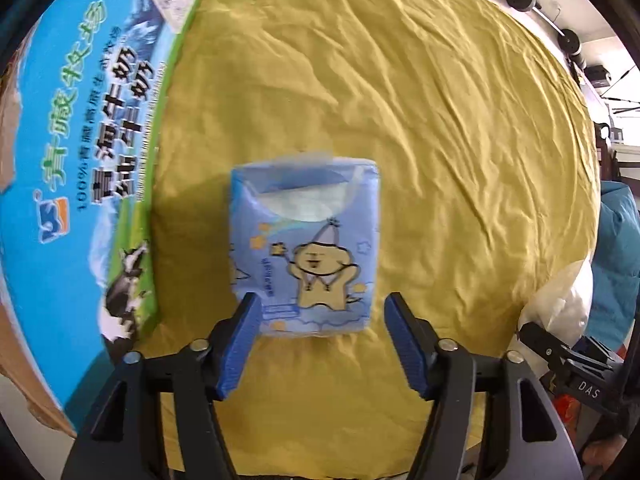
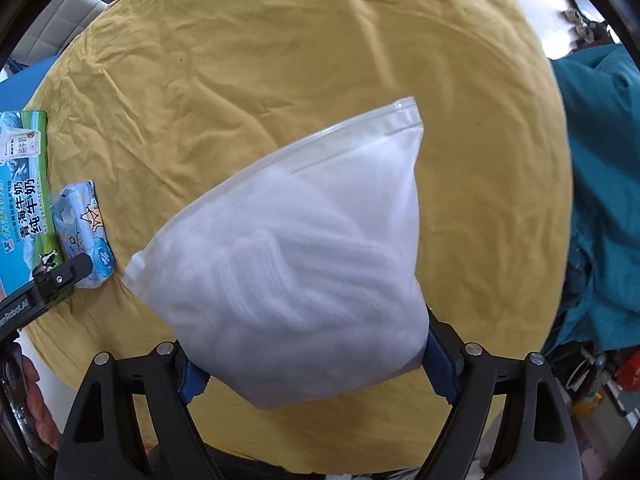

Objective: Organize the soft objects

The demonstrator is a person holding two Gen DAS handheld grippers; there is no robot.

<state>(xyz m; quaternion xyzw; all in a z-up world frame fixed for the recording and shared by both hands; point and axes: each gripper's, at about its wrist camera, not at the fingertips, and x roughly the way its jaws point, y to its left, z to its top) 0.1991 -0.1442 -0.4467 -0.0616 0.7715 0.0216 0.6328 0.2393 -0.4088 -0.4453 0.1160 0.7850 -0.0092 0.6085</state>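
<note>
— Soft blue plastic tissue pack [image 1: 306,246] with a yellow cartoon figure: lay flat on the wrinkled mustard-yellow cloth [image 1: 440,120], just beside the blue-and-green printed milk carton box [image 1: 80,160]. Showed a torn oval opening at its far end.

— And the left gripper [image 1: 320,344]?

— Hovered over the pack's near end, pointing steeply down. Stood about half open, blue pads [image 1: 240,344] either side of the pack's near edge. Looked clear of the wrapper on the right; left pad overlapped the corner in view, so possibly touching there, hard to tell. Not clamped on it, as far as seen.

— The right gripper [image 2: 316,376]?

— Spread wide and closed on a frosted white zip-top bag [image 2: 304,256] stuffed with white knitted fabric. Held the bag by its bottom end, zip seal [image 2: 360,128] pointing away, above the same cloth.

— Anything else in that view?

— Tissue pack [image 2: 86,236] far off to the left against the carton [image 2: 24,200], with the black arm of the other tool over it. Teal fabric [image 2: 600,200] bunched at the right edge, off the cloth.
</note>
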